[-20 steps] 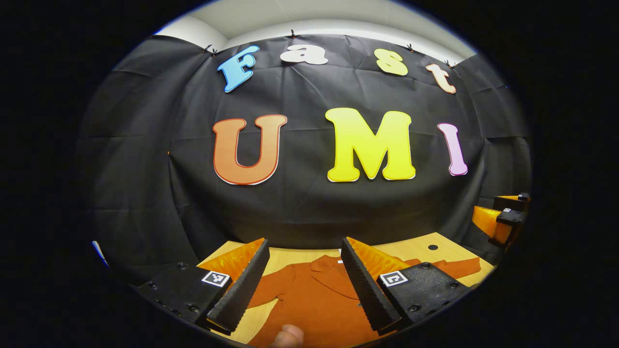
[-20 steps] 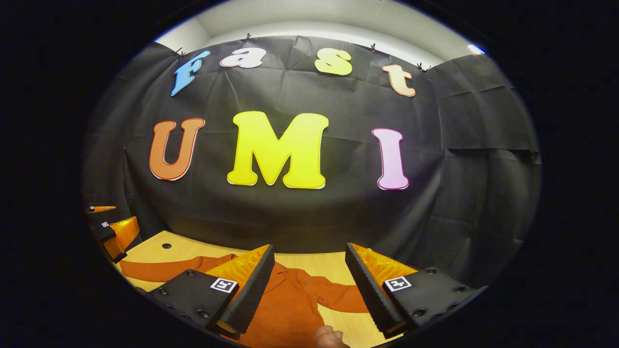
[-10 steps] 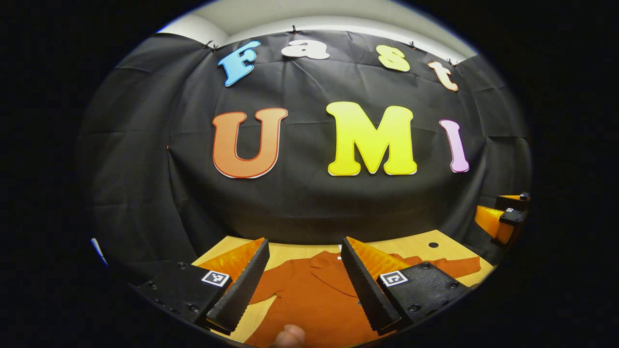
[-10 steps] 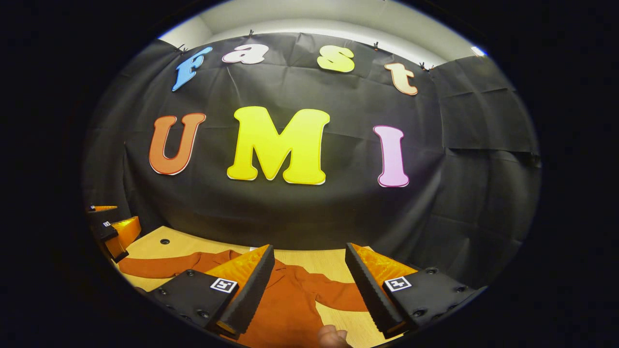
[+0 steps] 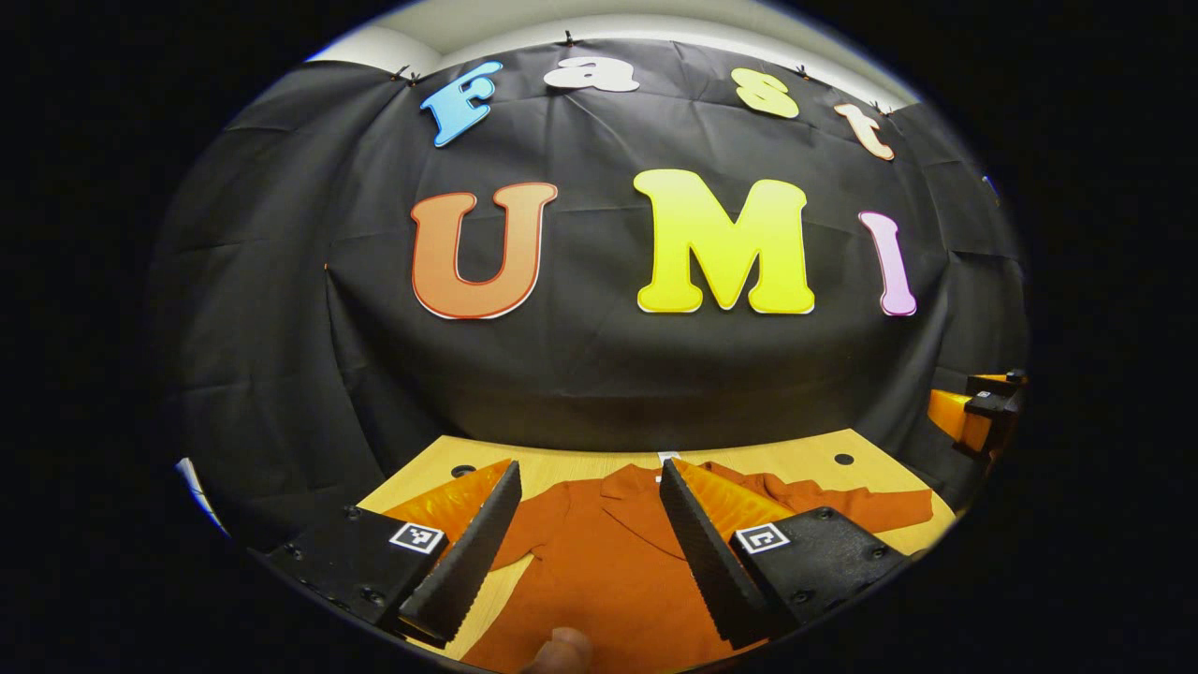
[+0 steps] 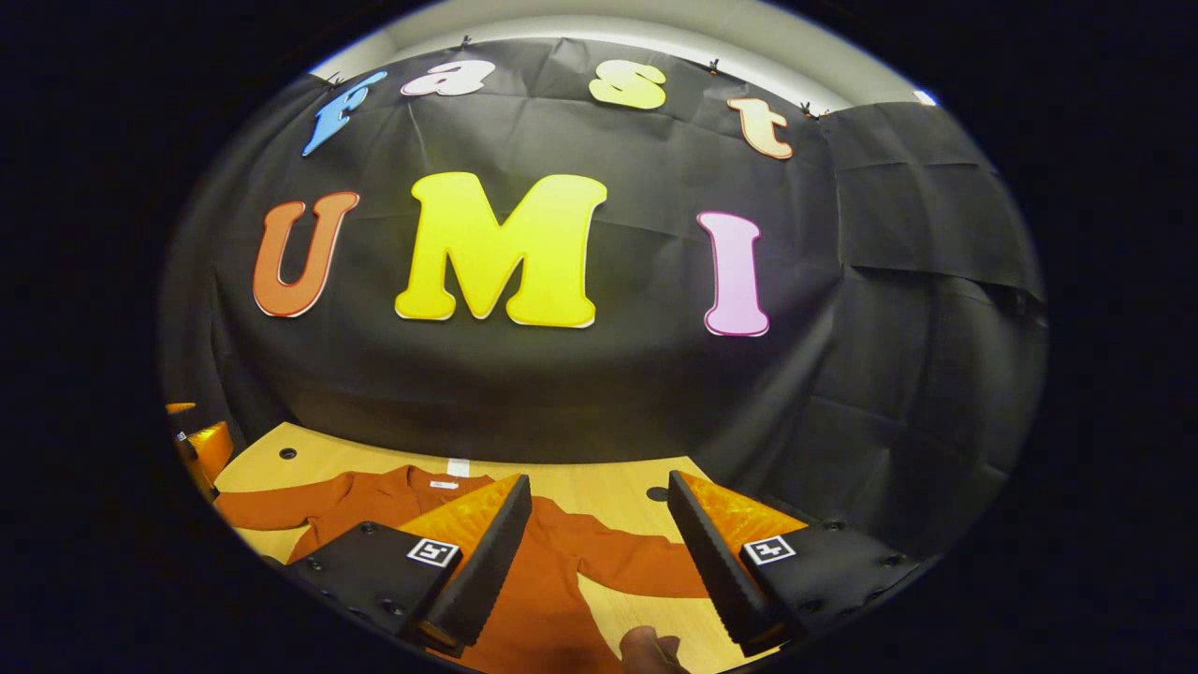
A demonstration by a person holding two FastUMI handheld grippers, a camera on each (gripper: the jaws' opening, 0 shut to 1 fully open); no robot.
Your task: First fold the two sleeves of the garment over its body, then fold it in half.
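A rust-orange collared garment lies flat on the wooden table, collar toward the wall. In the left gripper view its body lies between my fingers and one sleeve stretches right. My left gripper hangs open above it, holding nothing. In the right gripper view the garment spreads under my right gripper, which is open and holds nothing; one sleeve runs right between the fingers and the other sleeve reaches left. The other gripper shows at the right edge of the left gripper view.
The black cloth wall stands right behind the table's far edge. Small dark holes dot the tabletop near its back corners. A fingertip shows at the bottom of the left gripper view, and a hand at the bottom of the right gripper view.
Both views have tilted downward, so more of the table and garment shows. The garment's collar and label have come into the right gripper view. Both grippers stay open.
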